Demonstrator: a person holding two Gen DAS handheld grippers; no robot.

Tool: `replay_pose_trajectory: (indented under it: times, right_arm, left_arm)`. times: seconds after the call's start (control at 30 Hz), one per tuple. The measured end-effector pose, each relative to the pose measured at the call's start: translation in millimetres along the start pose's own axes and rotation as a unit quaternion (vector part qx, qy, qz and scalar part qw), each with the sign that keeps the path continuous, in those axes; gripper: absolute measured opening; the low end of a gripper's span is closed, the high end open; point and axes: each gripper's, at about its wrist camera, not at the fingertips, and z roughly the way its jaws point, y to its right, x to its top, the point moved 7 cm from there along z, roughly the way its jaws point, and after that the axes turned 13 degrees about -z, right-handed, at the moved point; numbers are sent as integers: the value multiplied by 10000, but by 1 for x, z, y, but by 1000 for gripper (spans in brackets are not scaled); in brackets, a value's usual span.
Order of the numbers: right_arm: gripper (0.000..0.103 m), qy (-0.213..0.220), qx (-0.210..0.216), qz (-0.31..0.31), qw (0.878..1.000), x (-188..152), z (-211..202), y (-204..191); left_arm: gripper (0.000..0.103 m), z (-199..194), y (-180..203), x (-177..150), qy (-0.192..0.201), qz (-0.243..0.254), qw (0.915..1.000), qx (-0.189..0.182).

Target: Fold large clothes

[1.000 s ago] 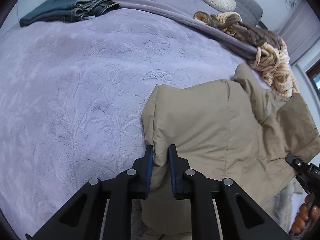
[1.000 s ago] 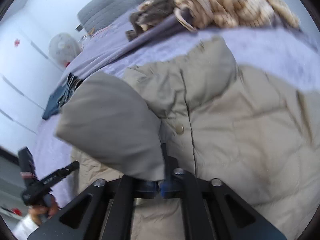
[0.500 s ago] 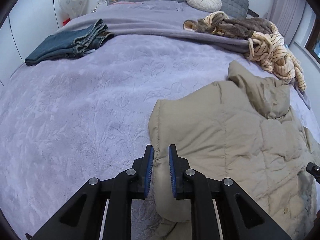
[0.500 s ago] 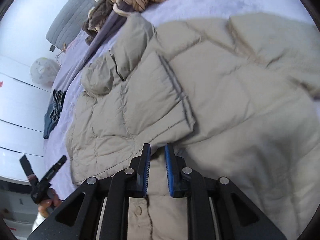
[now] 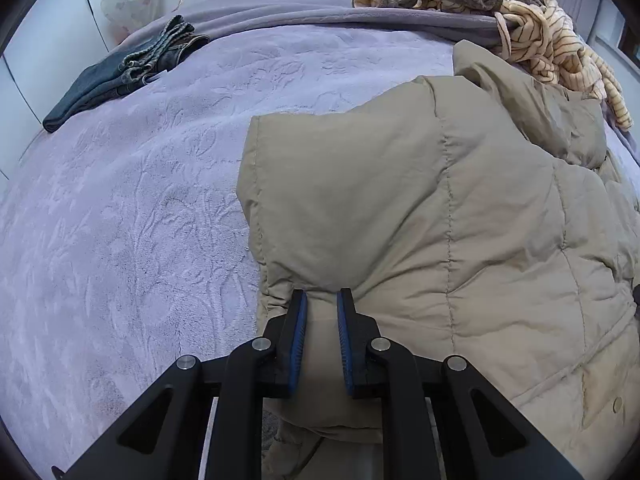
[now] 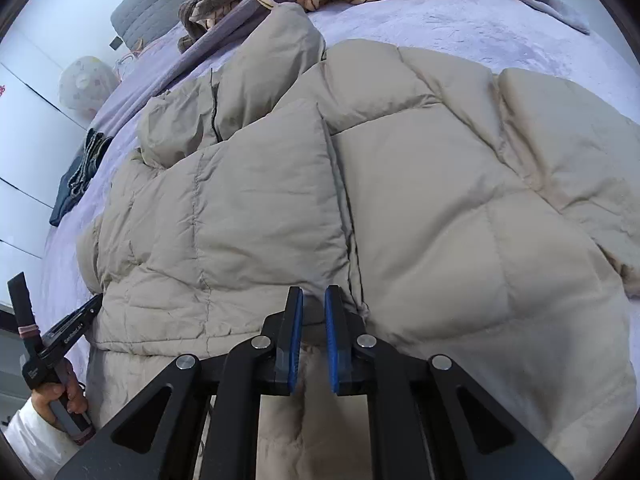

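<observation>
A large beige puffer jacket [image 5: 460,220] lies on the lilac bed, its left sleeve folded over the body; it also fills the right wrist view [image 6: 400,200]. My left gripper [image 5: 322,300] is at the folded sleeve's near edge, its jaws a narrow gap apart with a fold of fabric between the tips. My right gripper [image 6: 313,294] stands at the front edge of the folded sleeve panel, jaws slightly apart, with fabric at the tips. The left gripper's body and the hand holding it [image 6: 52,344] show at the lower left of the right wrist view.
Folded blue jeans [image 5: 124,72] lie at the bed's far left. A heap of striped and brown clothes [image 5: 520,24] lies at the far right by the pillows. A lilac bedspread [image 5: 120,220] stretches left of the jacket. A white fan [image 5: 132,0] stands beyond the bed.
The right gripper let the raised sleeve down onto the jacket body and now rests at its edge. The left gripper drew back, then moved in onto the sleeve's near edge.
</observation>
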Motion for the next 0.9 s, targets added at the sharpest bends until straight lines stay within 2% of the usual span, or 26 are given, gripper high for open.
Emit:
replay_pose_trajectory:
  times: [0.07, 0.2, 0.3, 0.4, 0.57, 0.6, 0.63, 0.7, 0.77, 0.9]
  right_arm:
    - [15, -19, 0, 140, 9999, -9, -13, 10]
    - [18, 105, 365, 706, 9968, -28, -42, 31]
    - [39, 154, 643, 1189, 9907, -42, -54, 47]
    - [41, 173, 723, 1510, 9857, -51, -59, 61]
    - [51, 258, 771, 1857, 9792, -63, -70, 80]
    - [56, 281, 744, 1901, 9785, -66, -73, 87]
    - [59, 305, 723, 1946, 9777, -69, -76, 93]
    - [60, 357, 711, 2062, 9753, -74, -82, 108]
    - [61, 400, 696, 2196, 9723, -80, -89, 125]
    - [75, 569, 693, 2484, 9645, -90, -102, 162]
  left_arm:
    - [18, -8, 1, 2, -6, 28, 10000, 54]
    - [18, -31, 10, -1, 13, 65, 10000, -54]
    - [18, -46, 25, -8, -5, 191, 9998, -100]
    - [18, -57, 44, -17, -55, 288, 9994, -205]
    - [18, -69, 83, -38, -201, 371, 9983, -409]
    - [43, -69, 92, -43, -248, 404, 9979, -436]
    - [99, -71, 99, -48, -279, 426, 9979, -408]
    - [102, -80, 115, -52, -13, 449, 9983, -381]
    - [102, -83, 134, -60, -57, 648, 9971, -404]
    - [102, -84, 171, -74, -262, 762, 9953, -530]
